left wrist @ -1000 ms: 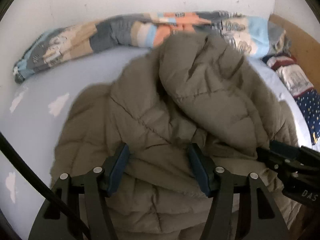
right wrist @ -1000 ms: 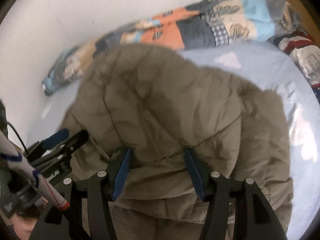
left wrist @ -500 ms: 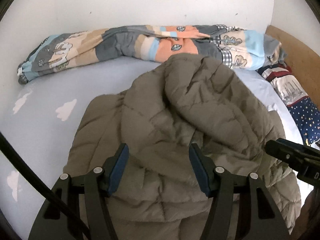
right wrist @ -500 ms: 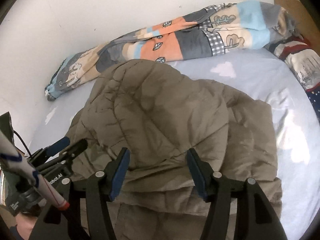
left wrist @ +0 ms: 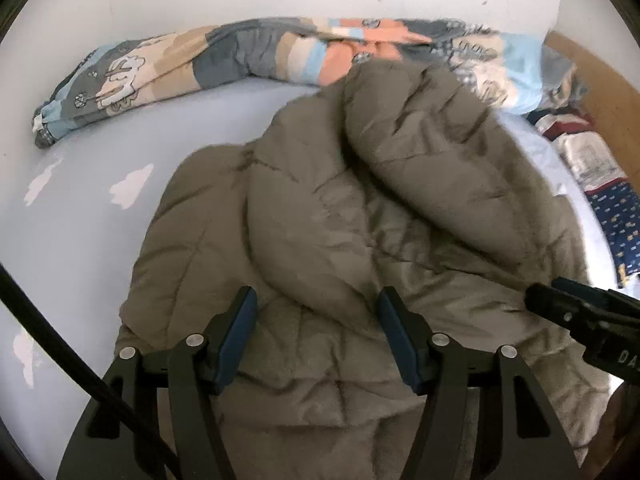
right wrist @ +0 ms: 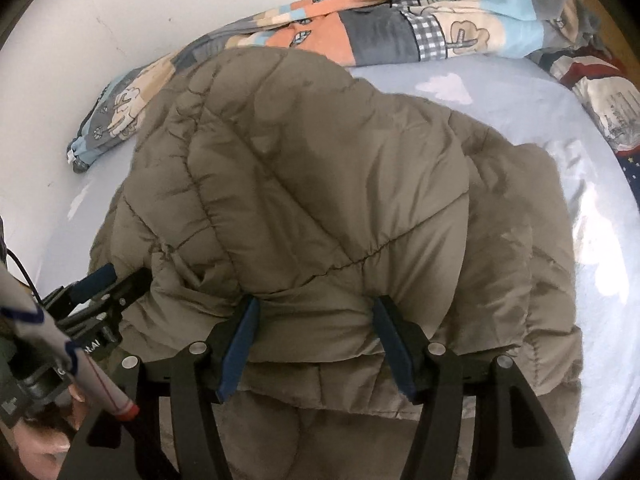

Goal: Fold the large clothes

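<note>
A big olive-brown quilted jacket (left wrist: 320, 220) lies bunched on a bed with a pale blue cloud-print sheet (left wrist: 80, 220). Its upper layer is folded over into a thick roll. My left gripper (left wrist: 318, 320) is shut on the near edge of that layer, and the puffy fabric bulges between its blue pads. In the right wrist view the jacket (right wrist: 320, 180) fills the middle. My right gripper (right wrist: 316, 320) is clamped on the folded edge, and creases gather at both pads. Each gripper shows in the other's view: the right gripper (left wrist: 580, 316) and the left gripper (right wrist: 104, 284).
A rolled patchwork quilt (left wrist: 240, 56) lies along the white wall at the far side of the bed. Patterned pillows (left wrist: 592, 160) and a wooden headboard (left wrist: 600, 92) are at the right. A black cable (left wrist: 60, 340) crosses the lower left. A person's hand (right wrist: 40, 448) holds the left tool.
Half a second ago the jacket's folded roll sat lower and smaller in both views; now it looms closer to the quilt. Both grips look unchanged.
</note>
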{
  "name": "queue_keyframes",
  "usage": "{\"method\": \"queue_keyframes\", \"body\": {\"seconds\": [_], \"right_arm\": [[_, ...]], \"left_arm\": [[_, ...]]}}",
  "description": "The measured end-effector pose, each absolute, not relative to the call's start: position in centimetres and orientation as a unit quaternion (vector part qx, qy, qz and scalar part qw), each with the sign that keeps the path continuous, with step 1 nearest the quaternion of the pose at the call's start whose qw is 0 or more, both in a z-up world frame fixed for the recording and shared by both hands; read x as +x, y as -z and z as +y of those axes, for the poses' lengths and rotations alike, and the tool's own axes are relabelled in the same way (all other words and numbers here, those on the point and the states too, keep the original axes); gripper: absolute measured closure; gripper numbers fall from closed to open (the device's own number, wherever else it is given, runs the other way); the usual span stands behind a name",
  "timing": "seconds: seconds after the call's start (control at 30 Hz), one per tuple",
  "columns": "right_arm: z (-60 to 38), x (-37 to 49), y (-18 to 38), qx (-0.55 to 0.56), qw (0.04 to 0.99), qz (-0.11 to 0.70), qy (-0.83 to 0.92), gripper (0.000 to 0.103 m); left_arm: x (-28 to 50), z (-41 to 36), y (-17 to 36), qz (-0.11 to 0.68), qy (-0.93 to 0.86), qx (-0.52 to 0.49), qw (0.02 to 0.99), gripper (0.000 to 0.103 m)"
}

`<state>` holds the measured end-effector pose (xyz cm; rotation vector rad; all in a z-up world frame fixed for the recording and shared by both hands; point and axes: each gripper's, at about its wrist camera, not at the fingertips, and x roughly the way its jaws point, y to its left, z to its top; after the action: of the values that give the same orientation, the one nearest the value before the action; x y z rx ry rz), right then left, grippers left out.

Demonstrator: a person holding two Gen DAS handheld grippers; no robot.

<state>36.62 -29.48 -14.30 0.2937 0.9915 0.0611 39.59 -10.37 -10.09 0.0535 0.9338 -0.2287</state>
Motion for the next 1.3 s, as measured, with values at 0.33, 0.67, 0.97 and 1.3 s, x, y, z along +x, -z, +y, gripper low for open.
{"method": "queue_keyframes", "body": {"seconds": [0.33,0.67,0.97,1.3], "right_arm": [[-29.2,28.4,7.7,0.158,0.894,0.416,-0.042,0.038],[-27.5,14.0,12.3,0.202,0.869,0.451,-0.023,0.032],[-26.9,7.4,16.6,0.181,0.857,0.482,0.024,0.032],[-26.3,6.8,20.2,0.153,0.845,0.512,0.021,0.031]], "left_arm": [[29.4,-8.7,4.8,0.399,0.125,0.036,0.908,0.041],[15.7,-5.0,10.1,0.449,0.091,0.051,0.888,0.041],[13.4,-2.2,15.1,0.486,0.011,0.038,0.873,0.041],[12.8,-2.7,17.4,0.453,-0.011,0.09,0.887,0.024]]}}
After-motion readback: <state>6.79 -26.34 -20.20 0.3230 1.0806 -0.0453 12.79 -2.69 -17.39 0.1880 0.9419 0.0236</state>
